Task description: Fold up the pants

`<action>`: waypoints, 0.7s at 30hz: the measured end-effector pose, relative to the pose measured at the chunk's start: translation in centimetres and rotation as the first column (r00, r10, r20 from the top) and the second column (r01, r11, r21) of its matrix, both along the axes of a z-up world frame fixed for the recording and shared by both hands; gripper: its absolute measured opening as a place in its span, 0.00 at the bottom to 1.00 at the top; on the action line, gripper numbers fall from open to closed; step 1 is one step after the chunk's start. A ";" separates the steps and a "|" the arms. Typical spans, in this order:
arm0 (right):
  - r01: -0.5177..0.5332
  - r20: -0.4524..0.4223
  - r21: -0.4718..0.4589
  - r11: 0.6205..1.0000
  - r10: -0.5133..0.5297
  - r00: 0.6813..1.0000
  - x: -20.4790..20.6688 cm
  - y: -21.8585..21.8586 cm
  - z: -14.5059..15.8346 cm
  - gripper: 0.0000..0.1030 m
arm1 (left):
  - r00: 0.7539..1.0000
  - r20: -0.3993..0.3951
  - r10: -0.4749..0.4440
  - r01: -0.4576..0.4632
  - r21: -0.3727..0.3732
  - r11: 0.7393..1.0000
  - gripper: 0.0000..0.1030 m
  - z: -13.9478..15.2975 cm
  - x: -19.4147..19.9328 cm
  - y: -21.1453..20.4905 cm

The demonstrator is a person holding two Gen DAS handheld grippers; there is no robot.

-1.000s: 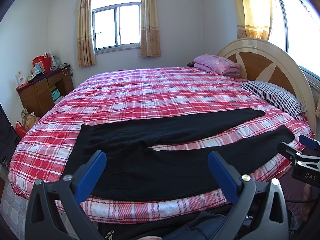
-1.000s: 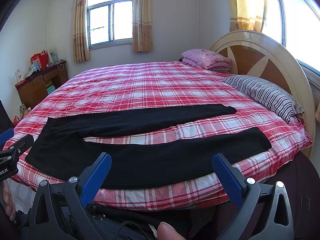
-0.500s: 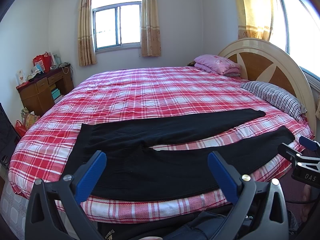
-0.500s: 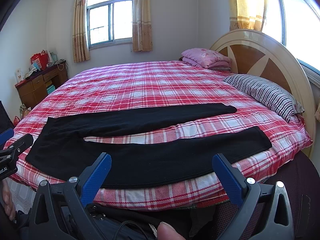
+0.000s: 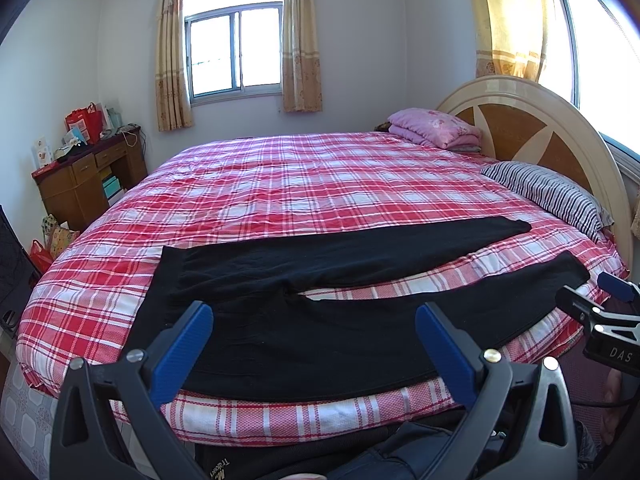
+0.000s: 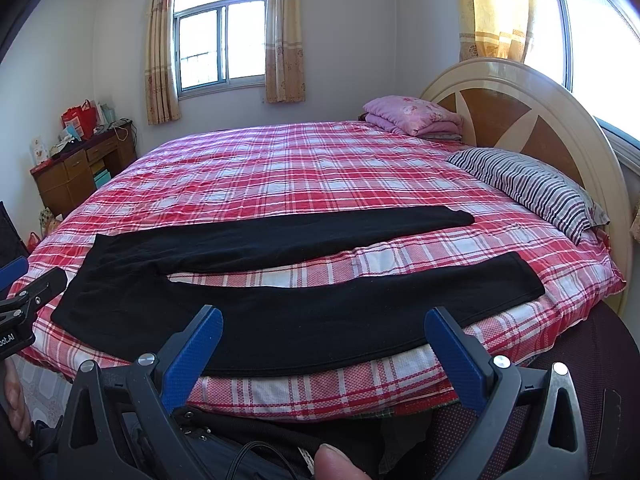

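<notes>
Black fabric pants (image 5: 320, 320) spread flat along the near edge of a round bed with a red-and-white plaid cover (image 5: 312, 184), waistband at left, both legs running right with a strip of plaid showing between them; far leg ending near a grey striped pillow (image 5: 548, 196), near leg ending by the bed's right rim. Left hand-held gripper (image 5: 314, 344) low in front of the bed's near edge, blue pads spread wide, nothing between them, short of the cloth. Right hand-held gripper (image 6: 324, 344) likewise wide apart and empty, poised before the near leg. White lettering "DAS" legible on the right gripper's body at the left camera's right edge; "oot.AI" on the left gripper at the right camera's left edge, its beginning cut off. Upside-down print near the left view's bottom edge, partly hidden, not readable. Folded pink quilt (image 6: 412, 116) far right beside a cream-and-brown arched headboard (image 6: 532, 120). Brown wooden desk (image 5: 88, 176) far left, its clutter too small to make out.
</notes>
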State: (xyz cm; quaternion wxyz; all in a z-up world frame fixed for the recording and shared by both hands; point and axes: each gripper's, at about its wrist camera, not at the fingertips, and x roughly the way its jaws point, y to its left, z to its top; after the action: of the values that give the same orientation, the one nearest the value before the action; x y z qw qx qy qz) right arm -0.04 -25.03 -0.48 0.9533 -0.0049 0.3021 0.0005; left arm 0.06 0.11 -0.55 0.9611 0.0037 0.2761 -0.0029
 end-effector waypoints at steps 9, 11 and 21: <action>-0.001 -0.004 0.001 1.000 0.001 1.000 0.1 0.0 -0.1 0.99 | 1.000 -0.010 0.000 0.000 -0.005 1.000 1.00 -0.5 0.2 0.1; -0.003 -0.005 0.004 1.000 0.003 1.000 0.2 -0.1 -0.2 0.99 | 1.000 -0.014 -0.001 0.001 -0.007 1.000 1.00 -0.6 0.3 0.0; -0.048 0.049 0.032 0.998 0.047 0.998 1.1 -1.3 -0.4 0.99 | 0.999 -0.047 -0.015 0.014 -0.007 1.000 1.00 -1.6 2.2 0.8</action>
State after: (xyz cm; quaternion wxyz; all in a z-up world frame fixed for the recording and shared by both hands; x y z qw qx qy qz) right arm 1.07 -26.33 -0.91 0.9599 0.0035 0.2788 0.0280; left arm 2.21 0.91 -2.19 0.9543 0.0023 0.2985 -0.0109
